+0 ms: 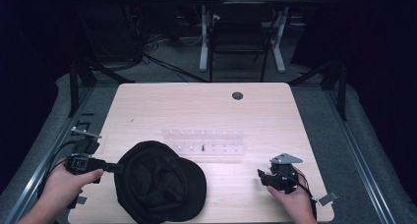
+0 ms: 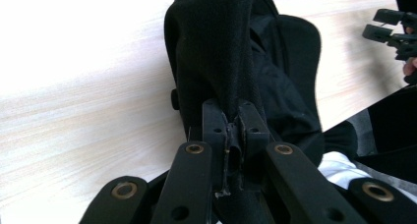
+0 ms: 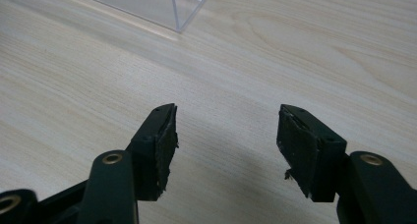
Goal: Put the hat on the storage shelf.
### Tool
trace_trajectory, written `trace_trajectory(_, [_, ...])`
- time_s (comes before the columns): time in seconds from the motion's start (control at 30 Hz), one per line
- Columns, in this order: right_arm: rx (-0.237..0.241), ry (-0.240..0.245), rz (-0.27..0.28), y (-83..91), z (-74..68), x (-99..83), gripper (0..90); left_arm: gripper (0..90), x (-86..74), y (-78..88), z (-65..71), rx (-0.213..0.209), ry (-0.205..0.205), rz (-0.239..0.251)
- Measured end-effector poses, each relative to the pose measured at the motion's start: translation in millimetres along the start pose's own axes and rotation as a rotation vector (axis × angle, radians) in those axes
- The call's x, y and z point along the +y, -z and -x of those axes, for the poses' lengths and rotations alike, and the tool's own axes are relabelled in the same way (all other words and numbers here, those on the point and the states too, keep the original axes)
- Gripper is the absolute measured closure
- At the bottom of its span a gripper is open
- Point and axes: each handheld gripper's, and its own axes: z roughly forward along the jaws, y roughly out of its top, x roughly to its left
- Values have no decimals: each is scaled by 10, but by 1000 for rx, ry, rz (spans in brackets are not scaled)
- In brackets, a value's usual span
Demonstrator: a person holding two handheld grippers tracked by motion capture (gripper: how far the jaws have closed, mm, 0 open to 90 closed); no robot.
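A black cap lies on the near half of the wooden table, just in front of the clear plastic rack, its crown edge partly overlapping the rack's near-left corner in the high view; the cap rests with its hollow inside turned up, its long axis running from the rounded crown at the left to the brim at the right, so the brim points toward the right gripper. The left gripper sits just left of the cap, its jaws clenched on the fabric at the cap's left rim; in the left gripper view the black cloth rises from between the pinched pads and the rim is lifted there, while the rest of the cap sags to the table. The right gripper hovers to the right of the cap, well apart from it, low over bare wood; its jaws stand released with nothing between them, the pads clearly separated; a corner of the rack shows beyond them.
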Motion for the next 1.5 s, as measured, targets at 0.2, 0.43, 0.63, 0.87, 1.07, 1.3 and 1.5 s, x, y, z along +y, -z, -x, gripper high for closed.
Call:
trace_trajectory(0.2, [1, -2, -1, 0, 4, 1, 395, 850, 73, 60, 73, -5, 9, 3])
trace_trajectory(0.43, [3, -10, 3, 1, 13, 2, 396, 851, 174, 140, 198, -32, 23, -17])
trace_trajectory(0.63, [3, -13, 2, 8, 23, 1, 396, 852, 255, 188, 270, -82, 48, -29])
trace_trajectory(0.87, [6, -18, 8, 10, 37, -2, 395, 853, 283, 198, 250, -159, 121, -37])
trace_trajectory(1.07, [6, -19, 6, 5, 35, -2, 395, 854, 292, 212, 255, -222, 158, -36])
trace_trajectory(1.3, [1, -18, 3, 10, 45, -3, 395, 854, 338, 272, 300, -259, 173, -17])
trace_trajectory(1.5, [0, -27, 3, 15, 54, -6, 394, 854, 382, 328, 339, -252, 161, -5])
